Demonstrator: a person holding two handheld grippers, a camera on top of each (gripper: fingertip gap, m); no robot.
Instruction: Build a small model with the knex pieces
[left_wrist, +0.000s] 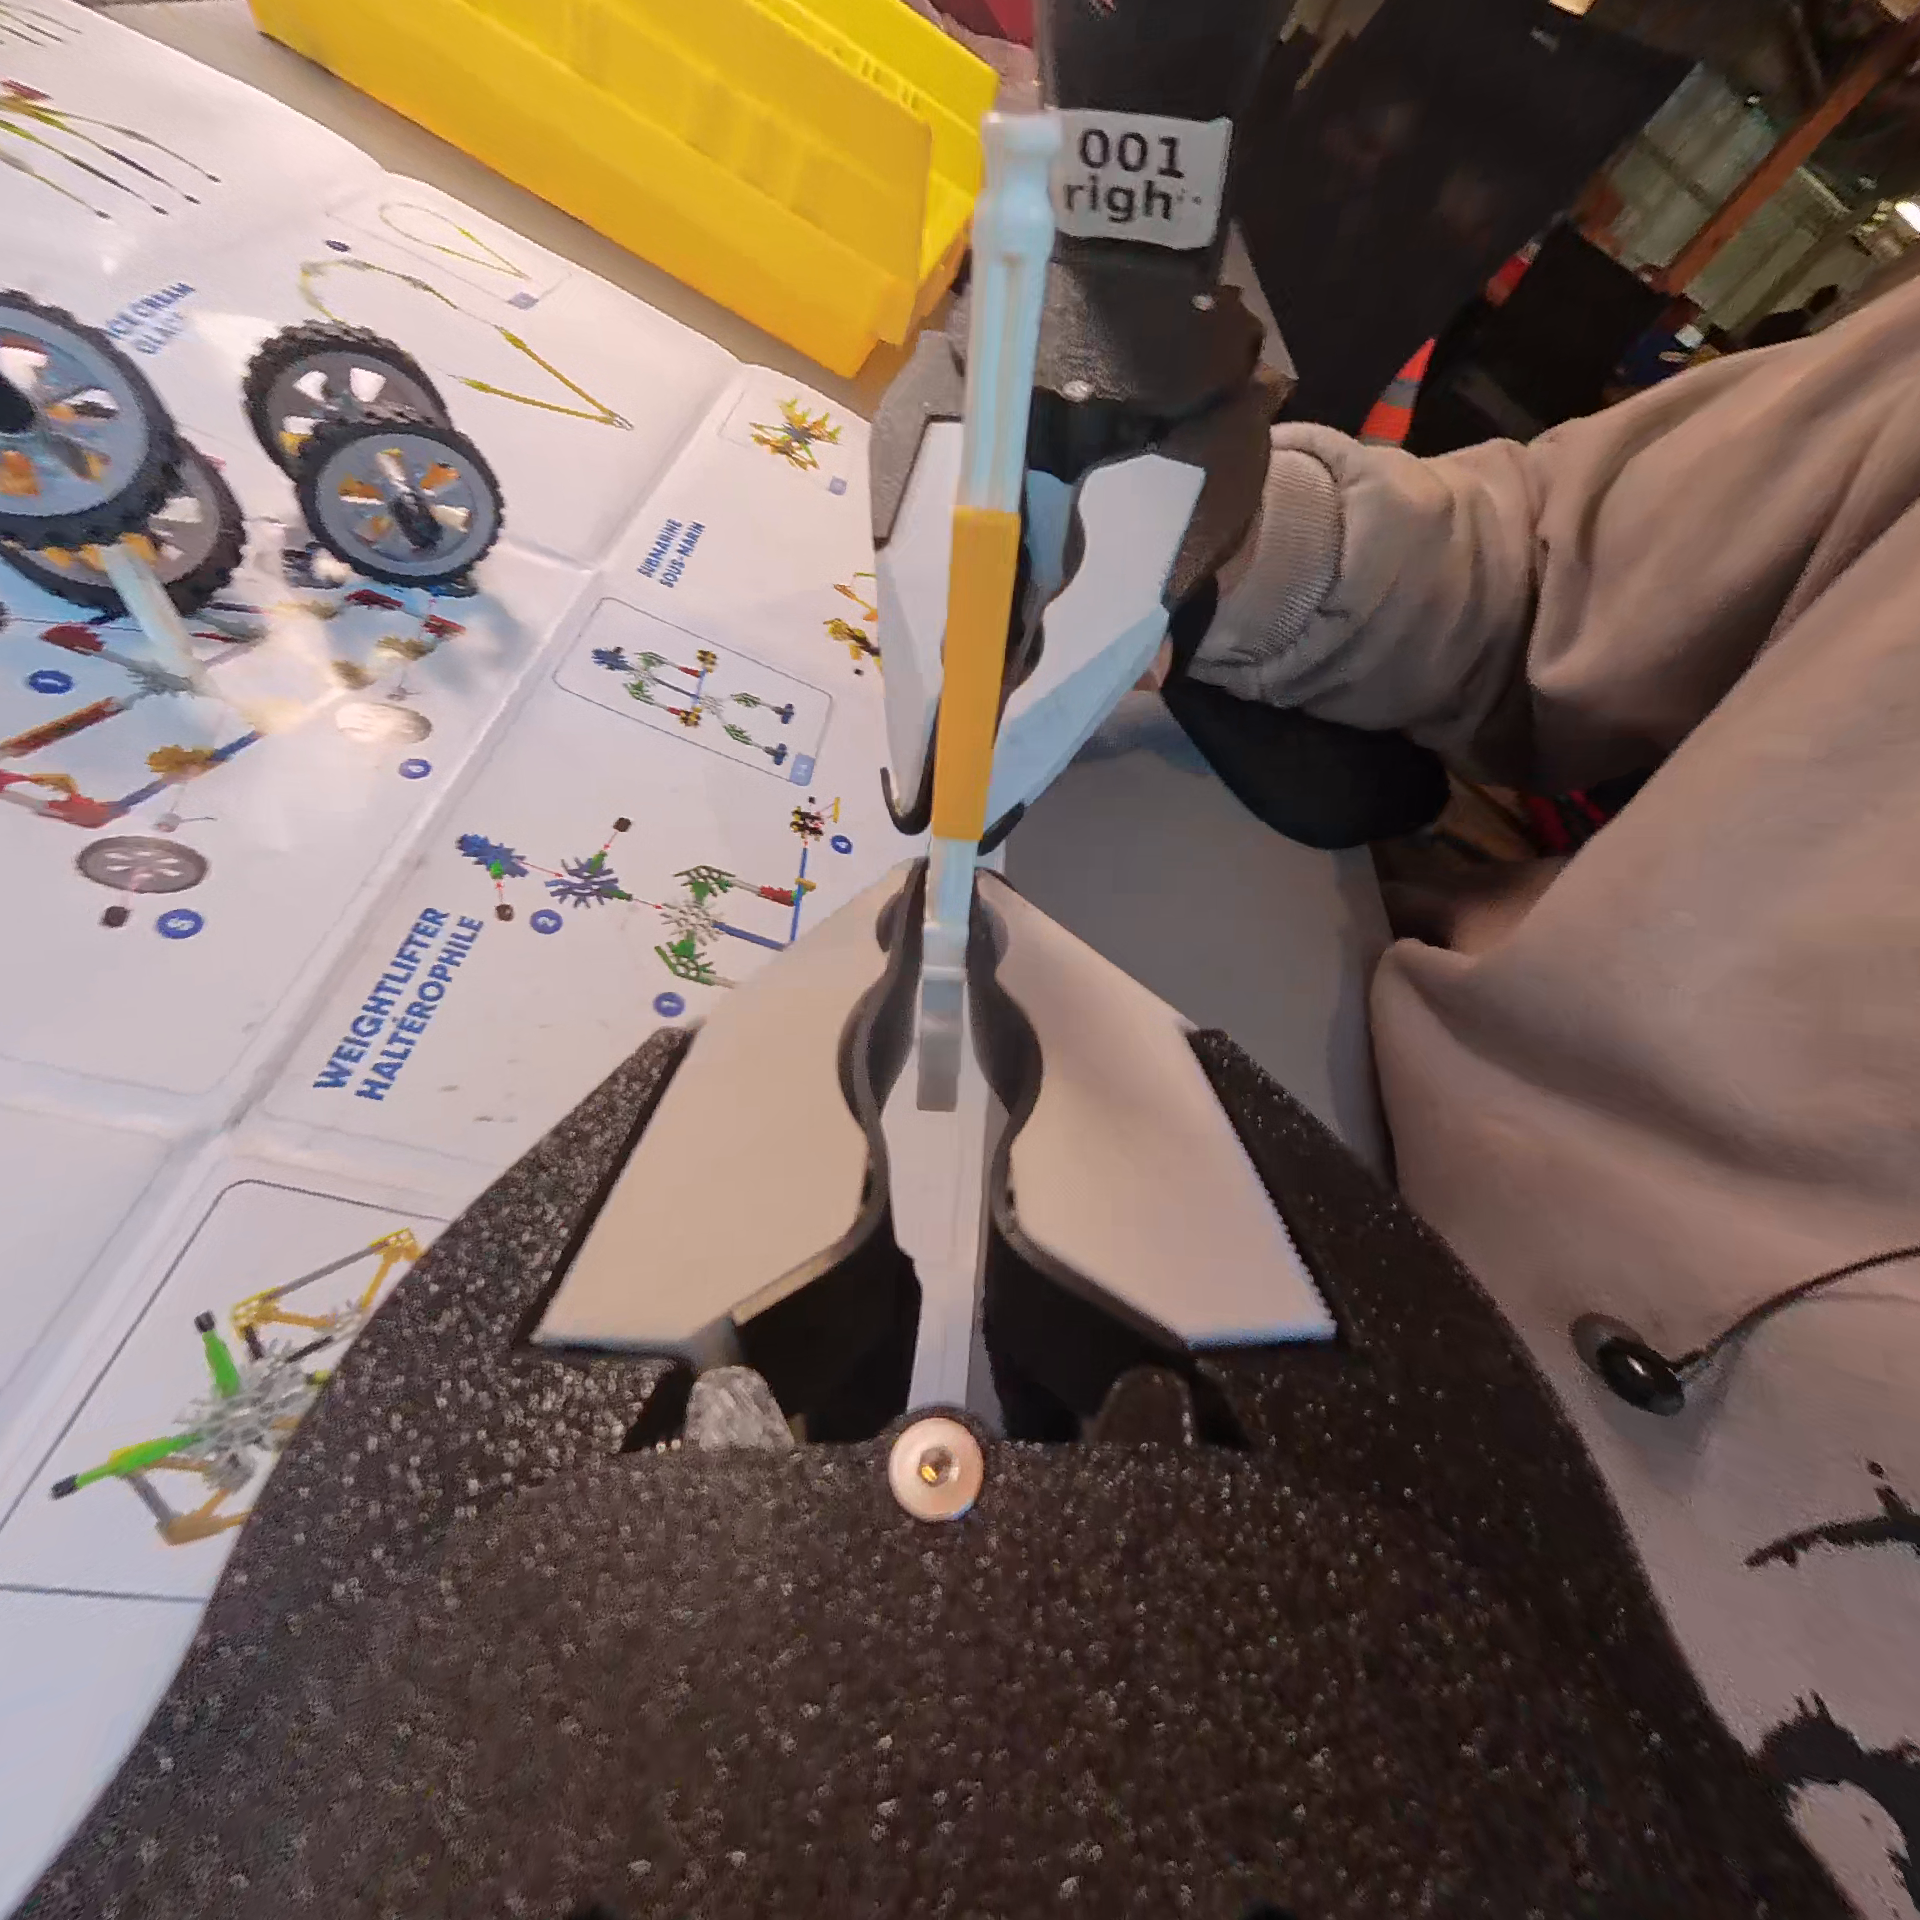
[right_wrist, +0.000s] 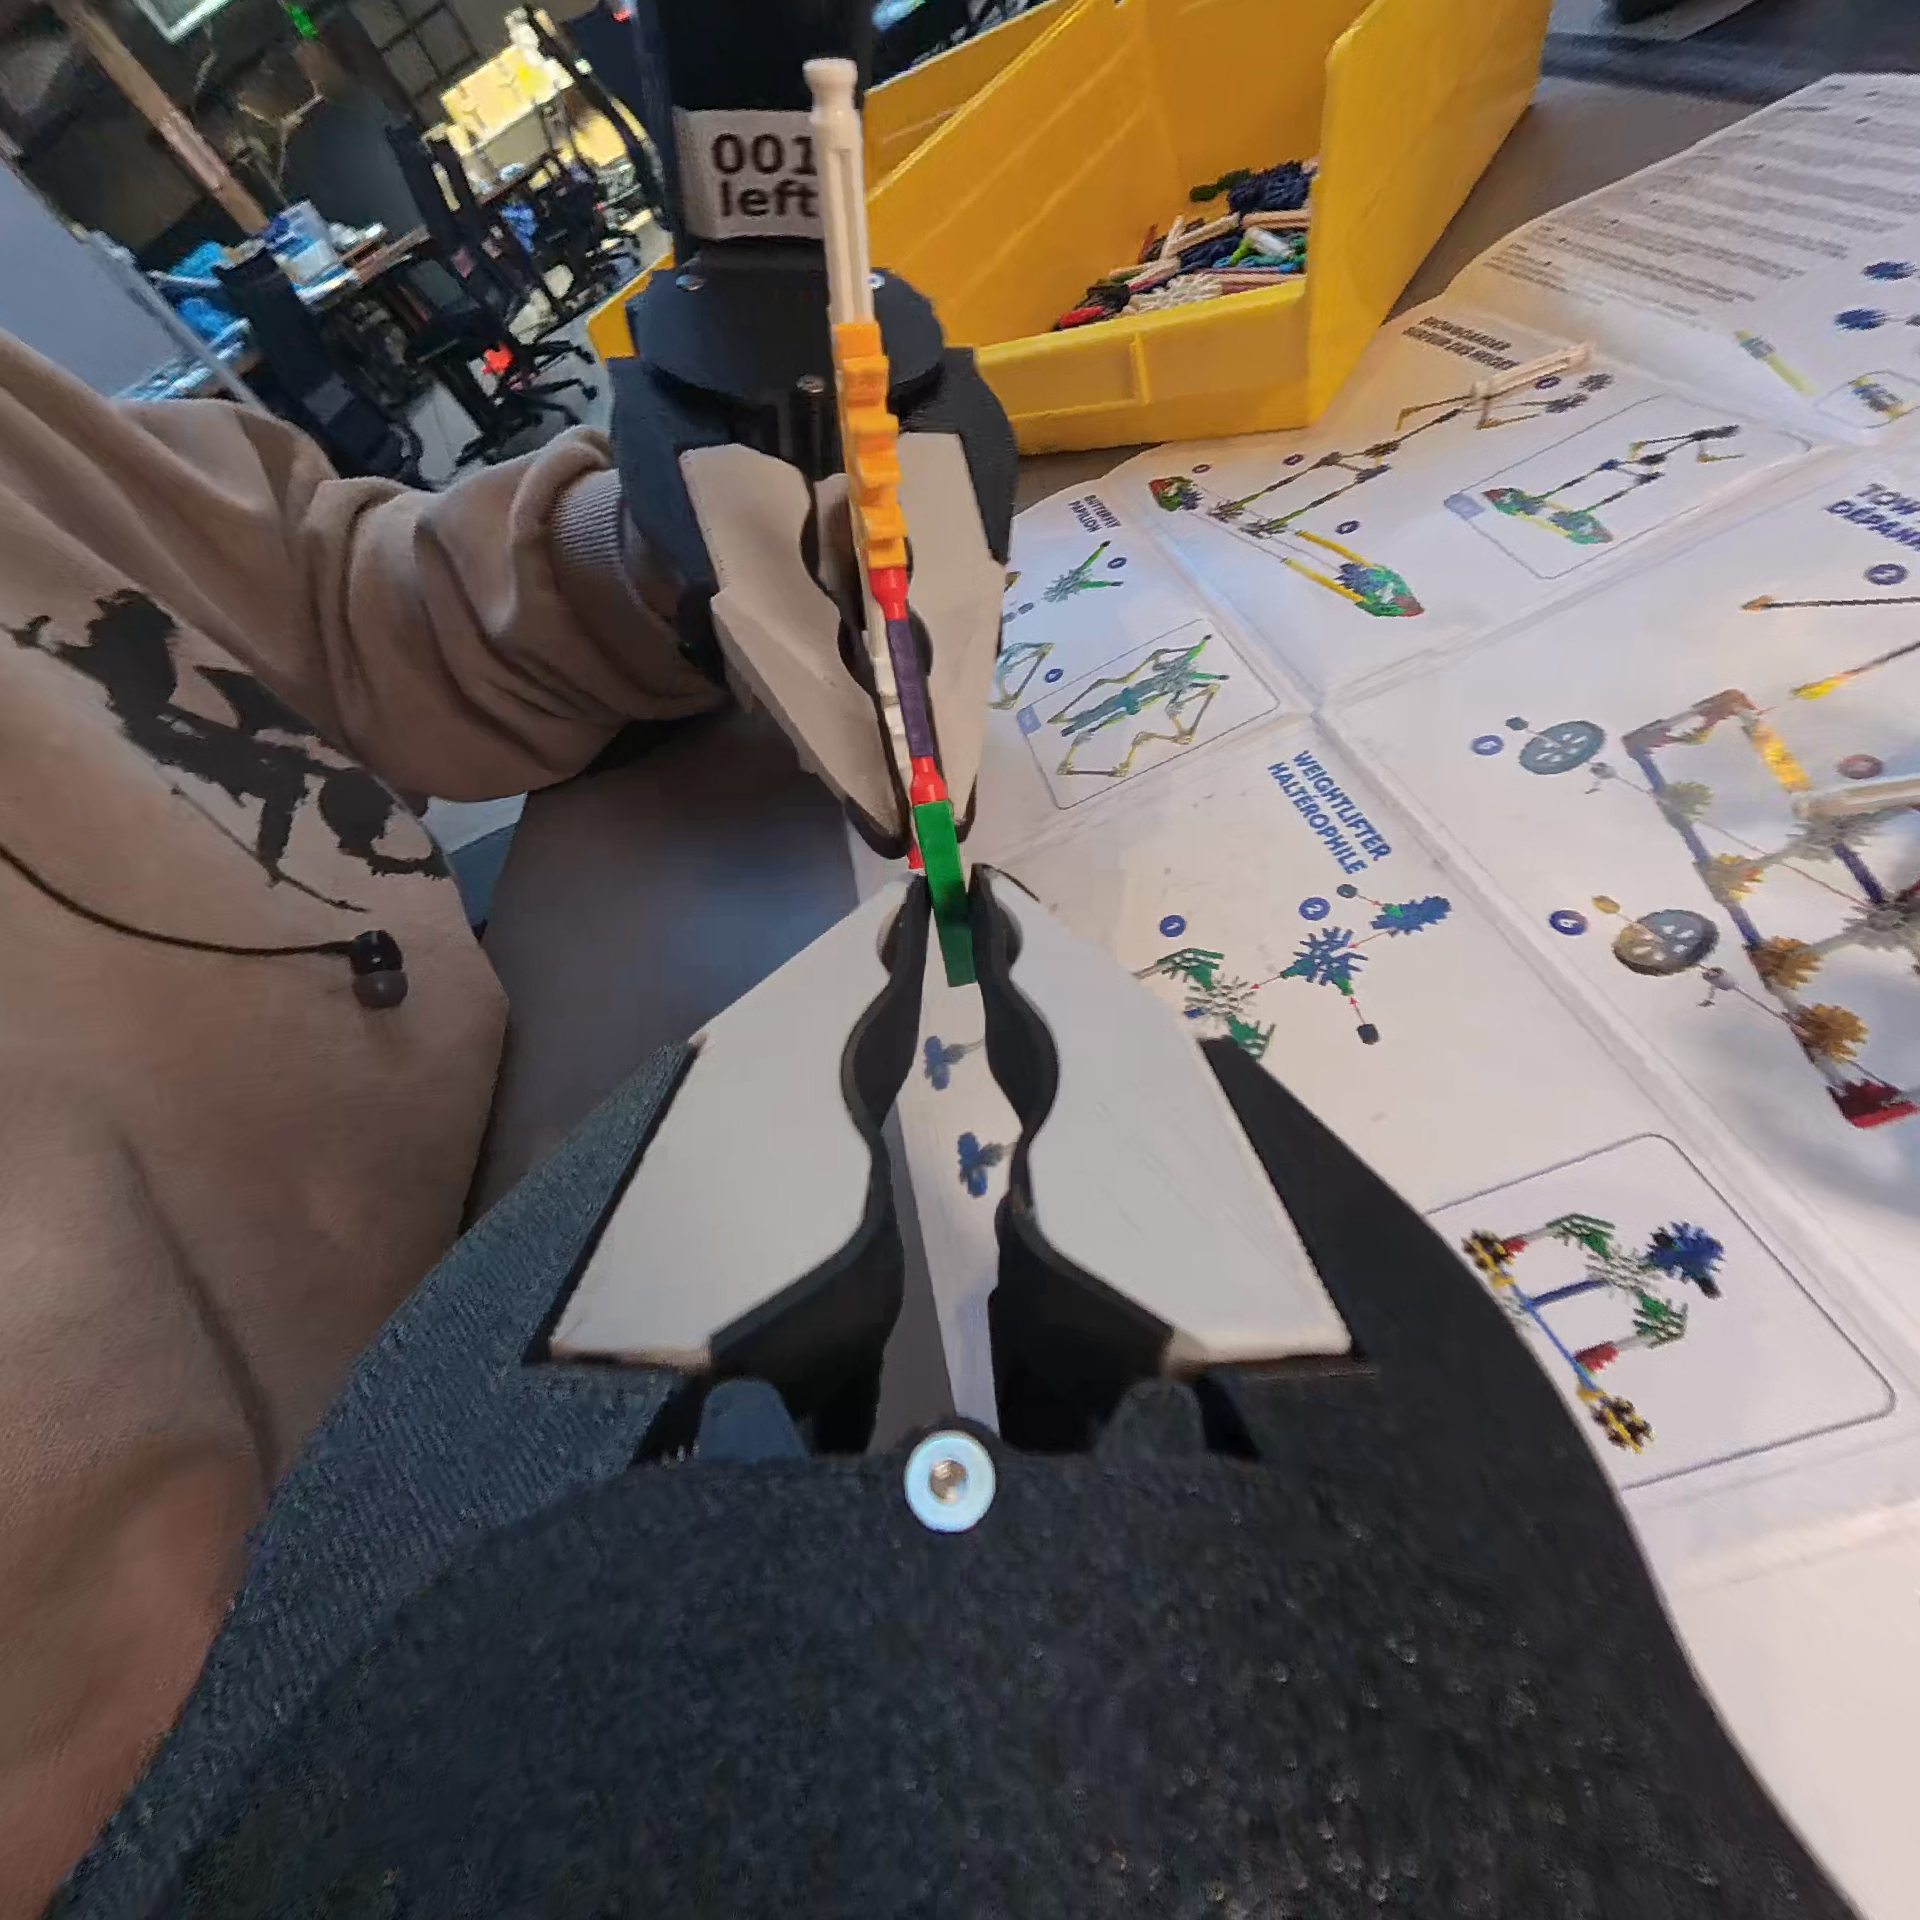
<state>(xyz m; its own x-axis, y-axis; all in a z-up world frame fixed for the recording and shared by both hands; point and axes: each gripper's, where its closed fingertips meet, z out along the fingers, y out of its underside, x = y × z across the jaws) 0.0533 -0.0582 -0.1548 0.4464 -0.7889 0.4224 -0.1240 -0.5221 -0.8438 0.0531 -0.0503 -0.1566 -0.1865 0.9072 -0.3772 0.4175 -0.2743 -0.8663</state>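
I hold a flat rod-and-connector toy assembly edge-on between both grippers, above a table. My left gripper (left_wrist: 948, 883) is shut on its grey connector (left_wrist: 940, 1018). A white rod (left_wrist: 1003, 312) with an orange connector (left_wrist: 971, 675) rises from there. The right gripper (left_wrist: 951, 821) faces mine and closes on the orange part. In the right wrist view, my right gripper (right_wrist: 948, 894) is shut on a green connector (right_wrist: 948, 914) at the assembly's near end. A red and purple rod (right_wrist: 912, 686), orange connectors (right_wrist: 871, 436) and the white rod (right_wrist: 844, 177) run up between the left gripper's (right_wrist: 914, 831) fingers.
A yellow bin (right_wrist: 1195, 353) with several loose pieces (right_wrist: 1205, 249) stands at the back, also in the left wrist view (left_wrist: 727, 156). A printed instruction sheet (left_wrist: 416, 1039) (right_wrist: 1455, 748) covers the table. A wheeled model (left_wrist: 156, 499) (right_wrist: 1766, 914) stands on it. A person's beige sleeves (left_wrist: 1558, 582) (right_wrist: 312, 582) are beside the grippers. The grippers are tip to tip, or close to it.
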